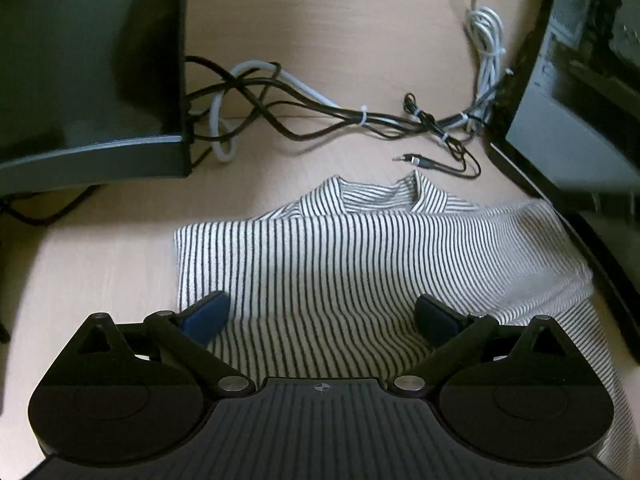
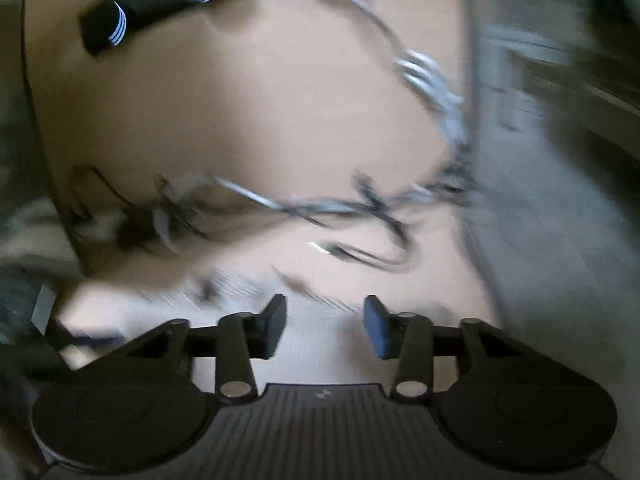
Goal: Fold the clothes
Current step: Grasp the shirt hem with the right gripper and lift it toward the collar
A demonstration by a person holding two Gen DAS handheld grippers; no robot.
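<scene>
1. No brand name, label or readable writing shows in either view; the only mark is a small crosshair symbol on the body of my left gripper (image 1: 322, 314).
2. My left gripper is spread wide with nothing between its blue pads, which sit over the lower part of the shirt (image 1: 360, 256).
3. The shirt is white with thin black stripes and lies partly folded on the desk (image 1: 100, 264). Its collar points away from me, and a striped fold crosses the chest just below the collar.
4. My right gripper (image 2: 325, 326) has its fingers apart and holds nothing. That view is heavily blurred; pale striped cloth shows faintly just beyond the fingertips.
5. The desk is light wood grain, and a wall of the same pale tone rises behind it.
6. A tangle of black and white cables (image 1: 304, 108), bound with white ties, runs along the back of the desk, with a loose audio plug (image 1: 412, 159) just beyond the collar.
7. A dark box (image 1: 88, 64) stands at the far left, and another dark case (image 1: 576, 92) at the right.
</scene>
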